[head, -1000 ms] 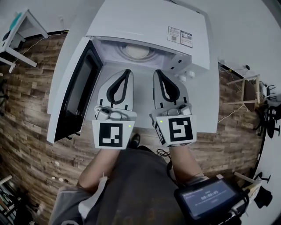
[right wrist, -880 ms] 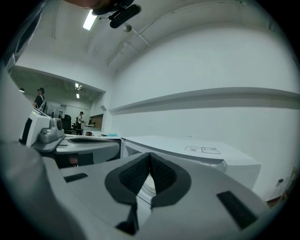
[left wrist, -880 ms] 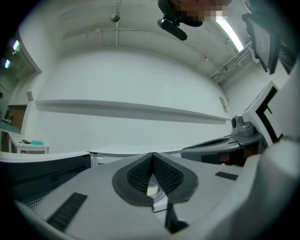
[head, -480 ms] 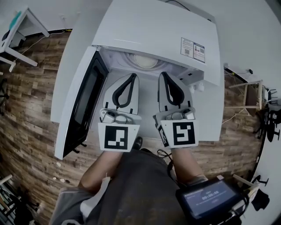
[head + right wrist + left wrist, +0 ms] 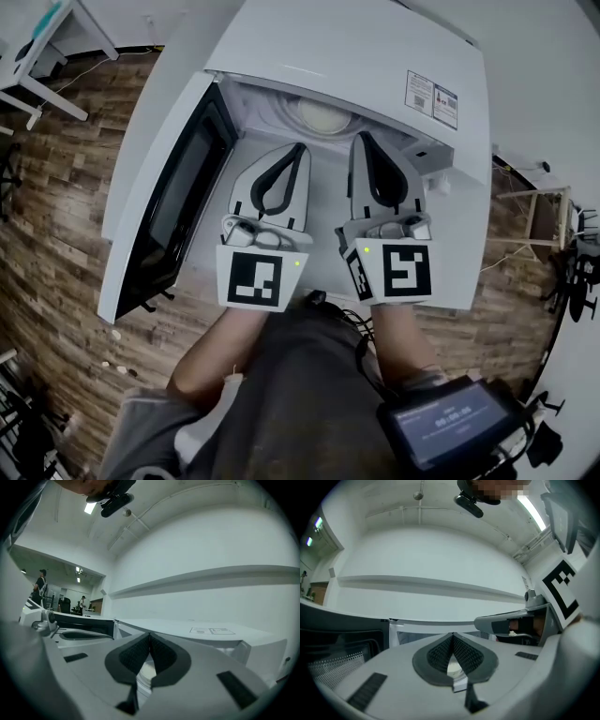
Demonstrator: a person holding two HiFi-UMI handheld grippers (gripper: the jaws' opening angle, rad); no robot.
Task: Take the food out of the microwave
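Both sets of fingers (image 5: 437,656) closed, empty: left gripper (image 5: 301,148) & right gripper (image 5: 360,138) at microwave (image 5: 356,66) mouth. Open 'em, go in level, pinch plate (image 5: 319,117) rim w/o tilting.

Both claws have pushed in toward the microwave (image 5: 356,56). The left gripper (image 5: 302,146) and right gripper (image 5: 360,136) have their tips at the cavity mouth now, where a second ago they were short of it. The pale round plate (image 5: 321,117) just ahead of the tips is nearer to them than before (head camera moved too, so the whole microwave sits further right in frame).
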